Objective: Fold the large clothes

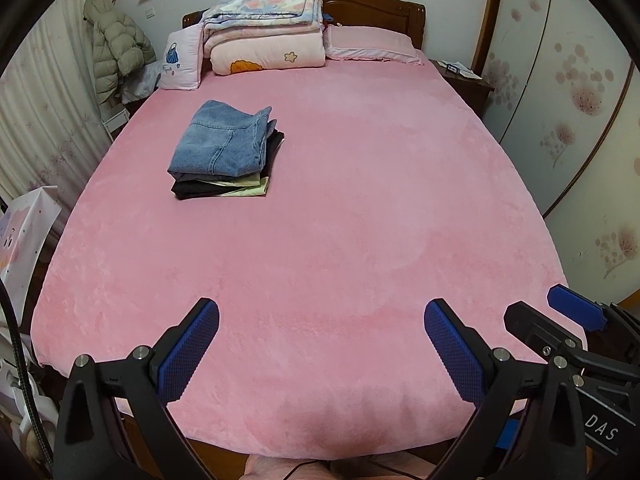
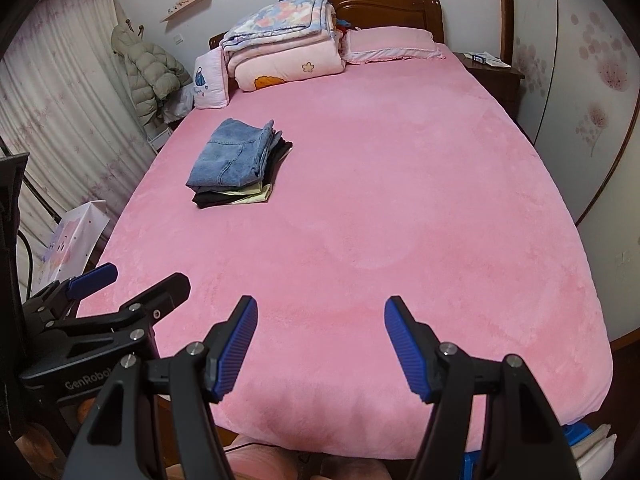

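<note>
A stack of folded clothes (image 1: 224, 152) lies on the pink bed (image 1: 340, 240), left of centre, with blue jeans on top and pale green and black pieces beneath. It also shows in the right wrist view (image 2: 236, 164). My left gripper (image 1: 322, 312) is open and empty over the bed's near edge. My right gripper (image 2: 322, 308) is open and empty beside it, also over the near edge. The right gripper shows at the left wrist view's right edge (image 1: 548, 308). The left gripper shows at the right wrist view's left edge (image 2: 144, 276).
Folded quilts (image 1: 268, 28), a small cushion (image 1: 180, 62) and a pink pillow (image 1: 372, 44) sit at the wooden headboard (image 1: 384, 10). A nightstand (image 1: 466, 80) stands right of the bed, wardrobe doors (image 1: 568, 100) further right. A puffy coat (image 1: 116, 44) and curtains (image 1: 44, 120) are left.
</note>
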`<state>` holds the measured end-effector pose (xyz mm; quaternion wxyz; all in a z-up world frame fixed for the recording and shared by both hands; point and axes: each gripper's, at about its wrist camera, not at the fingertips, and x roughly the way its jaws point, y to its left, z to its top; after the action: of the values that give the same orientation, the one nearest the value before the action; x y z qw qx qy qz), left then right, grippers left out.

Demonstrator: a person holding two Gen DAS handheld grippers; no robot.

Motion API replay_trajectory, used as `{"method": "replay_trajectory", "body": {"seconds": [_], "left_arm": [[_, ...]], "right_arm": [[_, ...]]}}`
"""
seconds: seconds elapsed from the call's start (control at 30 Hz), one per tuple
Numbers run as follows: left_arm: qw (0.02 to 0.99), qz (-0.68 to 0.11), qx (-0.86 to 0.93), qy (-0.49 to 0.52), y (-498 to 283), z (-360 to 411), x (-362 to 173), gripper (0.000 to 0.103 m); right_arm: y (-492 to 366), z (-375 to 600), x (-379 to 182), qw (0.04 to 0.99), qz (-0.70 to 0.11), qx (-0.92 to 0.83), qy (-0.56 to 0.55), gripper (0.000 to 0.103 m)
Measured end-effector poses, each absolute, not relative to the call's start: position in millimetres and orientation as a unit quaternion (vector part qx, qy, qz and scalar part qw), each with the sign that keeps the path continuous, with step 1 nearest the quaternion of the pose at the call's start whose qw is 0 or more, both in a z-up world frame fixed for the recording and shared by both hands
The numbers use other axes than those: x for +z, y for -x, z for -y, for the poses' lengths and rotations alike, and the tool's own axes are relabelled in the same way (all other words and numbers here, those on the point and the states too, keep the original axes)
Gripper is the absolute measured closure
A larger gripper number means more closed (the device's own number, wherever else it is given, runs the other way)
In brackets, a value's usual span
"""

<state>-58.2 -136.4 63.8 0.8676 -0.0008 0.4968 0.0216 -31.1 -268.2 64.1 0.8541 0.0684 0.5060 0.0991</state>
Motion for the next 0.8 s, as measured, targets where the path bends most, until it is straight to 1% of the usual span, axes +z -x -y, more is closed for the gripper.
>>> {"method": "replay_trajectory", "body": {"seconds": [0.8], "left_arm": [[0.866, -0.499, 0.032, 0.0, 54.0, 137.8, 59.6, 0.001]], "right_arm": [[24.8, 272.5, 57.3, 0.85, -0.512, 0.103, -0.068, 0.037]]}}
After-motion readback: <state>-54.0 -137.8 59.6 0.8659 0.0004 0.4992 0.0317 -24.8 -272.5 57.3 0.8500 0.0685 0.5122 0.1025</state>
